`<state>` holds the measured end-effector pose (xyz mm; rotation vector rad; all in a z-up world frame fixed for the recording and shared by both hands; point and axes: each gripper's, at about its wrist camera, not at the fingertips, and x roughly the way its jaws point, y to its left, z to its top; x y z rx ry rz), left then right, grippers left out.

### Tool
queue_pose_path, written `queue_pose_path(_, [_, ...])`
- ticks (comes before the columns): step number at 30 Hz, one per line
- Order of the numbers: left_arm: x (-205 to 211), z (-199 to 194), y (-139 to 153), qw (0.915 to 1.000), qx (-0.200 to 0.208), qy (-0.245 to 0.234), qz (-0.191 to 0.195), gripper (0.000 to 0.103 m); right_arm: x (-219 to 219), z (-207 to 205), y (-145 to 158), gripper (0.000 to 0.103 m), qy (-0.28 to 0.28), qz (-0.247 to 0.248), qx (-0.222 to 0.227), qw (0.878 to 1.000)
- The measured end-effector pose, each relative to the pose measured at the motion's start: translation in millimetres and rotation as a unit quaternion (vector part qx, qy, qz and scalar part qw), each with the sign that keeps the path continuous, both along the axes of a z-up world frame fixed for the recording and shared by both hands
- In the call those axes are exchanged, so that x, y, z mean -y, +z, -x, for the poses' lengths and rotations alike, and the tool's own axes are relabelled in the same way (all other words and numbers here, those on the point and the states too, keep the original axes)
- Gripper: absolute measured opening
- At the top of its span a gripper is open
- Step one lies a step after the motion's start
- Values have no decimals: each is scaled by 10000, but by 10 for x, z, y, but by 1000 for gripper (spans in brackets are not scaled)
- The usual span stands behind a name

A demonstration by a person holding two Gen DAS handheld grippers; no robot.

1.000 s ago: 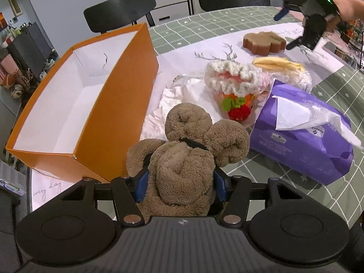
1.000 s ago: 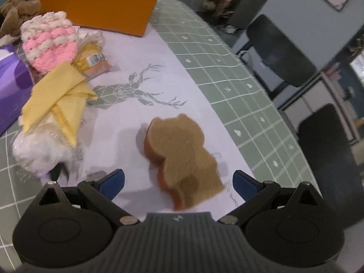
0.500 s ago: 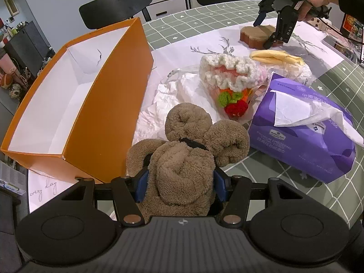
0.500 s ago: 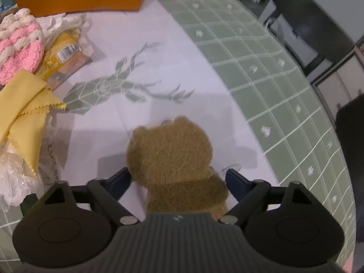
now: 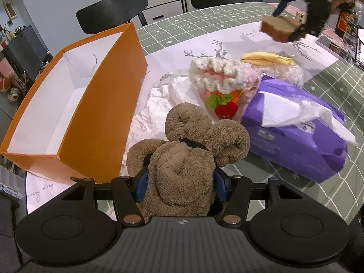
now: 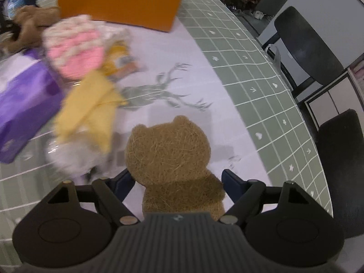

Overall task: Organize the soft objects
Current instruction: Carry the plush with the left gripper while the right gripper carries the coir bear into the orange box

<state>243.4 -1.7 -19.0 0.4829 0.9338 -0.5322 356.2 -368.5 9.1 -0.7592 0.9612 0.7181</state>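
Soft, light brown bear-shaped fibre sponge [image 6: 169,157] sits lifted between my right claw [image 6: 176,177], jaws closing across its narrow waist, while my left claw [image 5: 179,182] squeezes the fluffy brown plush toy's [image 5: 184,152] yielding middle.

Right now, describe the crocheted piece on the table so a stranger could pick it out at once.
Start at the big orange box; just right of it is crumpled white paper. The crocheted piece lies there, against the purple tissue pack. Only it is knitted: cream ruffles over pink, with a red flower and green leaves.
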Motion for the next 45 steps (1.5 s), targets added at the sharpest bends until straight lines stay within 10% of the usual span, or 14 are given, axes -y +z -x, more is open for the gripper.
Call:
queue_pose_path(12, [-165,632,3,9997,-40,-256,6,66,-266,1546,-79,81,462,227,-480,9975])
queue_pose_path(22, [-444,1042,56,9998,83,-182,52,66,-1412,2545,-164,81,1782,116,-1135,9774])
queue_pose_path(30, [-803,1142,219,9996,269,48,60,66,-2334,2574,86,81,2347,-321,-1073,9656])
queue_pose_path(45, [-1268,605,810,9957,833,397,-41,66,-3438,1852,836,81,1216,-635,-258,9902])
